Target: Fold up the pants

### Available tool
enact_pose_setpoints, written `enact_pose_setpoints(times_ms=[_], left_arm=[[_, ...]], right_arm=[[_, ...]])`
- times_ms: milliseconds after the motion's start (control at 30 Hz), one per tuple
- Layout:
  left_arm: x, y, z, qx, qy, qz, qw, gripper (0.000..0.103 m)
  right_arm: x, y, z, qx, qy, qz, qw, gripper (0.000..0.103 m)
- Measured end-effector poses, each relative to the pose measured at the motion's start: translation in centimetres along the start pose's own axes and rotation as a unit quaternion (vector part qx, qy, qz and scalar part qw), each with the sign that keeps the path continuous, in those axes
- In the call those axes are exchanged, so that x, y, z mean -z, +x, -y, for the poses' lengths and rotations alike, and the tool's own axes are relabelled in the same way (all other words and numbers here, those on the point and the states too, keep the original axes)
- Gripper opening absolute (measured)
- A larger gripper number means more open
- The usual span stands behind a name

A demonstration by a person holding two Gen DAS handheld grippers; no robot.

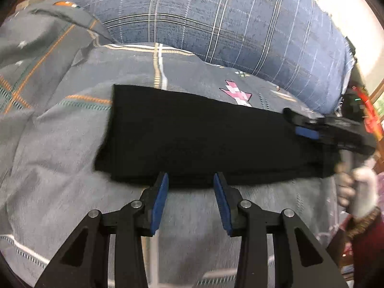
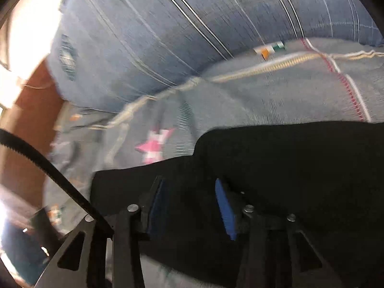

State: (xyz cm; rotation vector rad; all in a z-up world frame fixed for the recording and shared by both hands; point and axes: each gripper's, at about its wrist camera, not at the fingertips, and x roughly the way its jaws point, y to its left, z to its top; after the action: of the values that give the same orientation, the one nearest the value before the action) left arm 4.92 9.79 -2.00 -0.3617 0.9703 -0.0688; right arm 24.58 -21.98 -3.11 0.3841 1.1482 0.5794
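Observation:
Black pants lie folded into a long flat strip across a grey patterned bedspread. My left gripper is open and empty, its blue-padded fingertips just at the near edge of the strip. My right gripper shows at the strip's right end, low over the cloth. In the right wrist view the right gripper is open above the pants, with nothing between its pads. That view is motion-blurred.
A large blue plaid pillow lies along the far side of the bed, also in the right wrist view. A gloved hand holds the right gripper. A brown wooden bed frame borders the bed.

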Motion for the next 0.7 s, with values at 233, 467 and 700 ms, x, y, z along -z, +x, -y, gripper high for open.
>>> enact_pose_setpoints(times_ms=[233,467,700], left_arm=[[1.5,-4.4,-8.6,0.030,-0.136,0.059,0.9886,0.039],[1.2,-2.1,-8.9,0.081,-0.169,0.052,0.9809,0.039],[2.5,-1.4,-9.2,0.115,-0.193,0.063,0.9724,0.039]], right_arm=[[0.9,-2.3,-3.3,0.062,-0.073,0.024,0.995,0.053],[1.5,1.6,-14.5,-0.013,-0.179,-0.058,0.982,0.055],[2.8,10.0,-25.4,-0.004,-0.261,-0.149,0.954,0.067]])
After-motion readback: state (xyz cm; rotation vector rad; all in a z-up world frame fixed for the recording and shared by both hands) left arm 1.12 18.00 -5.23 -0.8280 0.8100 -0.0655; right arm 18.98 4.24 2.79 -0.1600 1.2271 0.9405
